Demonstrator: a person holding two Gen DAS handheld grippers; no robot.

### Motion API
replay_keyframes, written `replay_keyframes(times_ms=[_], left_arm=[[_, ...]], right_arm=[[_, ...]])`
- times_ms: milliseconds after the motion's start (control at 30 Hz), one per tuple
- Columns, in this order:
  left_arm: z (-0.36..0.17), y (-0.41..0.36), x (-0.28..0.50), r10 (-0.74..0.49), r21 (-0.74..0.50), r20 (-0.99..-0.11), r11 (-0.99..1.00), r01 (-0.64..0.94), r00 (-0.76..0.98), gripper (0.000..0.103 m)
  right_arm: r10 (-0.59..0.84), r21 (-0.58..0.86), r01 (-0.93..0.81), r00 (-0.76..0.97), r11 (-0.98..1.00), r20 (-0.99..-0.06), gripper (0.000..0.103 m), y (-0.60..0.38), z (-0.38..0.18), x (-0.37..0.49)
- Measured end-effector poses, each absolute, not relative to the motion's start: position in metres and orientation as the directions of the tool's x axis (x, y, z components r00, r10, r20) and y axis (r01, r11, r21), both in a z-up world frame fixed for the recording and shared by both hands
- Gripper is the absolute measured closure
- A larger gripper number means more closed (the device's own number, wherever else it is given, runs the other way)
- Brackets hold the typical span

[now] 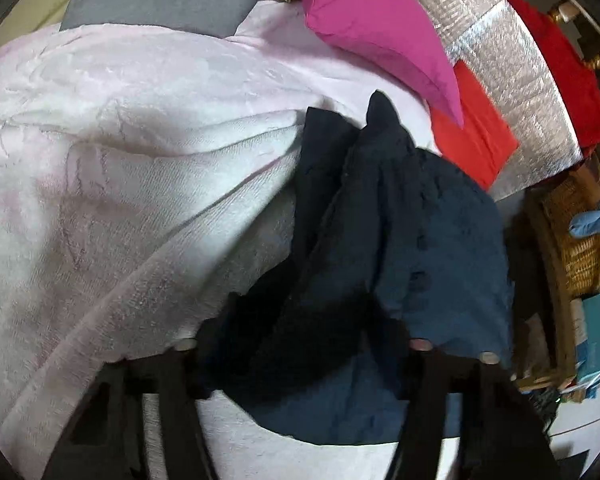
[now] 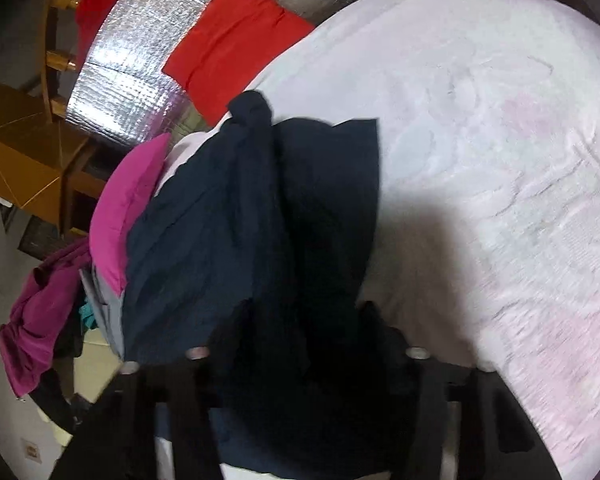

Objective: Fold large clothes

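Your left gripper and right gripper each pinch the dark blue garment, bunched on the pale pink blanket near the pink pillow.

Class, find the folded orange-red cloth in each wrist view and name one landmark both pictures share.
Left wrist view: the orange-red cloth lies upper right, on the silver foil mat, just below the magenta pillow.
Right wrist view: the orange-red cloth lies upper left of centre, on the same foil mat.
Shared landmark: the dark navy garment, in the middle of both.
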State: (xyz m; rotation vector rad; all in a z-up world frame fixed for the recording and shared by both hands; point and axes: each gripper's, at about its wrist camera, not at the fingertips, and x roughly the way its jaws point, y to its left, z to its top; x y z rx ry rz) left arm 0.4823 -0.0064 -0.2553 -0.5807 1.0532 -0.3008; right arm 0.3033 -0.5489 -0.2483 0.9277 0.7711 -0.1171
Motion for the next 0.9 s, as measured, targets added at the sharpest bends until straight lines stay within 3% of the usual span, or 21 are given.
replay_keyframes(times_ms=[33,133,233,300,333,367,433,500,533,667,900], left_arm=[[-0.249,-0.006,0.48,-0.506,-0.594,-0.708,0.804,-0.027,0.492,0.064],[-0.23,-0.002,0.474,-0.505,-0.593,-0.671,0.805,0.015,0.543,0.077],[-0.231,0.006,0.476,-0.523,-0.618,-0.661,0.786,0.005,0.538,0.08],[-0.24,0.007,0.481,-0.489,-0.587,-0.707,0.809,-0.037,0.511,0.071],[-0.246,0.009,0.483,-0.472,-0.572,-0.733,0.817,-0.07,0.489,0.053],[-0.249,0.01,0.485,-0.471,-0.573,-0.742,0.815,-0.087,0.477,0.046],[-0.249,0.014,0.485,-0.49,-0.589,-0.738,0.803,-0.091,0.464,0.045],[-0.246,0.018,0.484,-0.487,-0.585,-0.738,0.806,-0.085,0.467,0.037],[-0.246,0.02,0.483,-0.479,-0.579,-0.743,0.81,-0.091,0.467,0.027],[-0.248,0.025,0.478,-0.499,-0.585,-0.755,0.806,-0.093,0.427,0.025],[-0.258,-0.001,0.474,-0.582,-0.622,-0.739,0.783,-0.012,0.34,0.024]], right_arm=[[0.223,0.674,0.406,0.732,0.617,-0.644,0.057,-0.546,-0.245,0.302],[0.245,0.696,0.357,0.756,0.623,-0.607,0.063,-0.542,-0.23,0.298],[0.242,0.693,0.348,0.761,0.631,-0.602,0.063,-0.54,-0.227,0.293],[0.229,0.663,0.406,0.719,0.628,-0.657,0.061,-0.545,-0.24,0.299],[0.238,0.676,0.418,0.716,0.606,-0.656,0.056,-0.549,-0.244,0.301],[0.249,0.696,0.431,0.718,0.574,-0.65,0.05,-0.554,-0.246,0.301],[0.249,0.725,0.434,0.739,0.535,-0.626,0.048,-0.561,-0.243,0.296],[0.222,0.736,0.43,0.764,0.523,-0.605,0.035,-0.568,-0.236,0.288],[0.216,0.743,0.422,0.776,0.52,-0.592,0.033,-0.571,-0.233,0.284],[0.224,0.744,0.432,0.769,0.509,-0.599,0.031,-0.581,-0.235,0.275],[0.37,0.785,0.373,0.727,0.494,-0.579,0.03,-0.569,-0.254,0.281]])
